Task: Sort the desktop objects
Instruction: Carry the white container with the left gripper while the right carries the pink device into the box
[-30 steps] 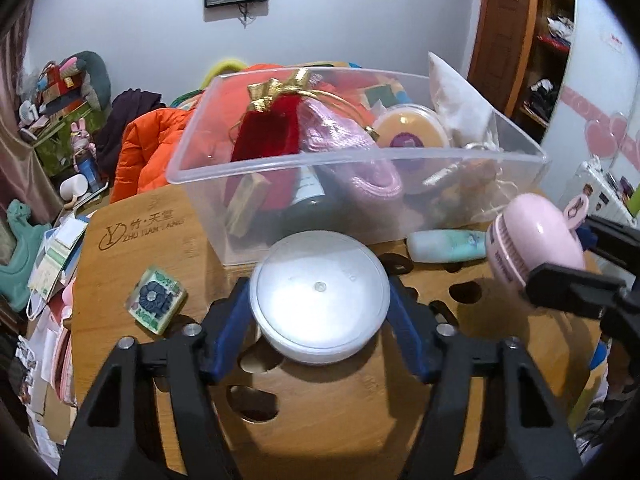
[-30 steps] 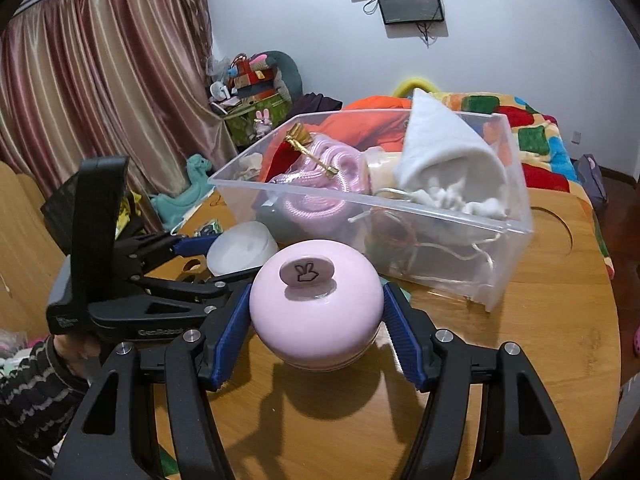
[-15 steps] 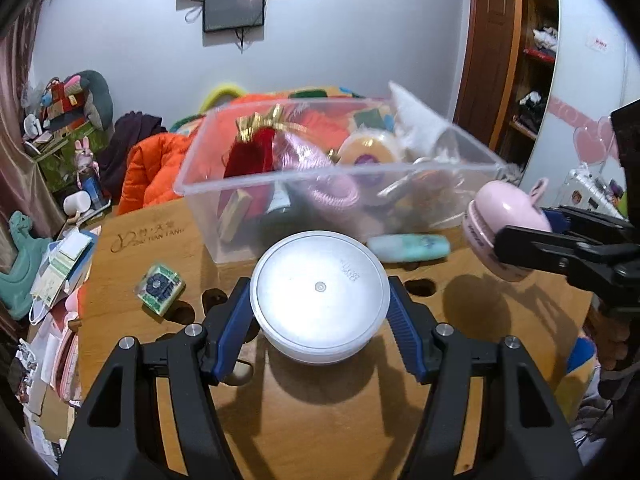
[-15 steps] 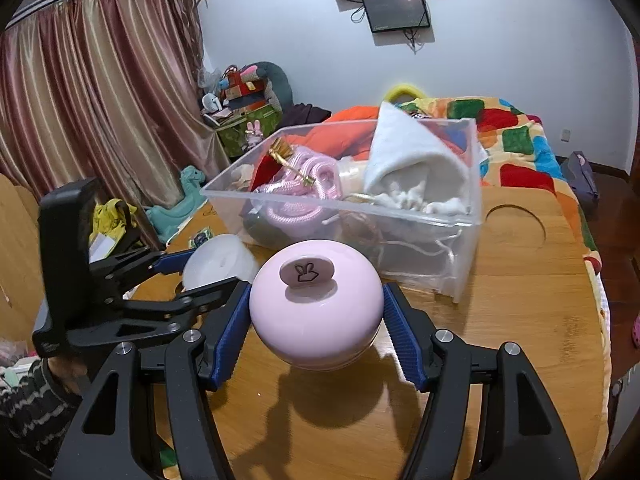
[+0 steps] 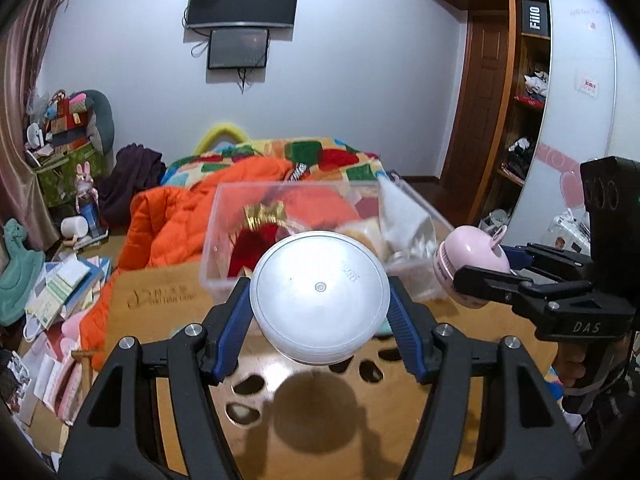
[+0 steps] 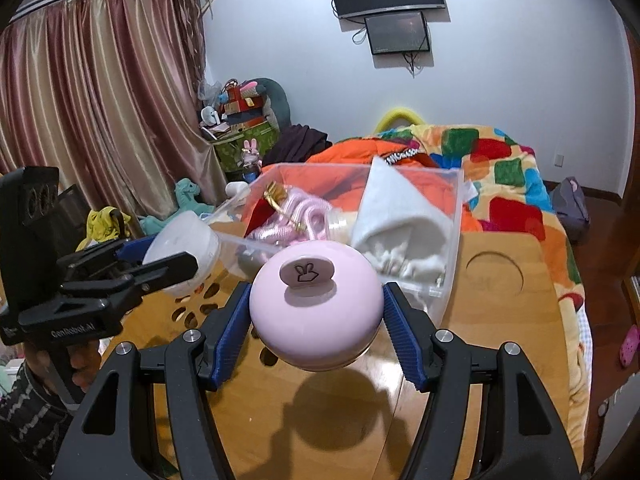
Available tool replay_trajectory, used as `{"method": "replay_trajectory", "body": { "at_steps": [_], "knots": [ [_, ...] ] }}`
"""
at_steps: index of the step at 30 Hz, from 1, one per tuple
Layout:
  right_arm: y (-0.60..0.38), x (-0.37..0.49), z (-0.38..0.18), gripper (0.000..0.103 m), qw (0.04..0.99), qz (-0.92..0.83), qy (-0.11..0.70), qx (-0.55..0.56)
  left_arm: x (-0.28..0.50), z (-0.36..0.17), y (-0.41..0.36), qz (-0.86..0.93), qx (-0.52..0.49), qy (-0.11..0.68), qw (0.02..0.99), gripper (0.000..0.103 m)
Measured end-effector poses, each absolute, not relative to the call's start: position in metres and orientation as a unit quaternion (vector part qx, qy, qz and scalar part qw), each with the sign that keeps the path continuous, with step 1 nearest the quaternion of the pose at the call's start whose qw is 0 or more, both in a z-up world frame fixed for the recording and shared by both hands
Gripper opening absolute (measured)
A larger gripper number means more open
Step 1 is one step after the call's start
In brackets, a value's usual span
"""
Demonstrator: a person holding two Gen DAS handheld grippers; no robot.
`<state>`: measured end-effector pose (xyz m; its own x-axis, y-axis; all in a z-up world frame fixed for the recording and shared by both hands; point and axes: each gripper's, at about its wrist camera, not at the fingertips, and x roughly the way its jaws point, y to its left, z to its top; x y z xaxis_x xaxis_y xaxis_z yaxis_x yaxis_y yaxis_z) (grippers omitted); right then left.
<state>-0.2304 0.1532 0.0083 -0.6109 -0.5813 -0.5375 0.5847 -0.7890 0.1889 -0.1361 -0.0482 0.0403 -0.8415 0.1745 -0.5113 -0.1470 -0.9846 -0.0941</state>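
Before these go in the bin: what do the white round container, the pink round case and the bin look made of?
White round lidded container: likely matte translucent plastic, with a moulding dot at the lid's centre. Pink round case with rabbit tab: probably smooth, slightly glossy plastic. Clear rectangular storage bin: transparent rigid plastic, its contents showing through.

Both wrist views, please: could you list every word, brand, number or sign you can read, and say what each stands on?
"DAS": right gripper body, left wrist view.
"GenRobot.AI": left gripper body, right wrist view.
"FiiO": black box on the wardrobe shelf.
Rabbit sign, no words: tab of the pink round case.
Embossed figures on the white round container: too small to read.
Logo engraved on the wooden table: too blurred.
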Motion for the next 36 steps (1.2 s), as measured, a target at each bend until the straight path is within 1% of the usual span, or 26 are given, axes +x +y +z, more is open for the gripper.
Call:
{"method": "replay_trajectory", "body": {
  "at_steps": [10,20,30,36],
  "knots": [
    [0.146,-0.267,0.032,0.061,0.32,-0.906,0.007,0.277,-0.17,0.067,-0.061,0.964,-0.246,-0.044,0.091,0.064],
    [0.126,-0.314,0.035,0.061,0.31,-0.906,0.009,0.286,-0.228,0.061,-0.064,0.952,-0.285,-0.051,0.104,0.064],
    [0.103,-0.348,0.016,0.061,0.296,-0.904,0.043,0.304,-0.273,0.037,-0.063,0.935,-0.334,-0.06,0.1,0.064],
    [0.089,-0.344,0.01,0.062,0.293,-0.906,0.104,0.286,-0.28,0.028,-0.058,0.936,-0.342,-0.022,0.081,0.064]
  ]
}}
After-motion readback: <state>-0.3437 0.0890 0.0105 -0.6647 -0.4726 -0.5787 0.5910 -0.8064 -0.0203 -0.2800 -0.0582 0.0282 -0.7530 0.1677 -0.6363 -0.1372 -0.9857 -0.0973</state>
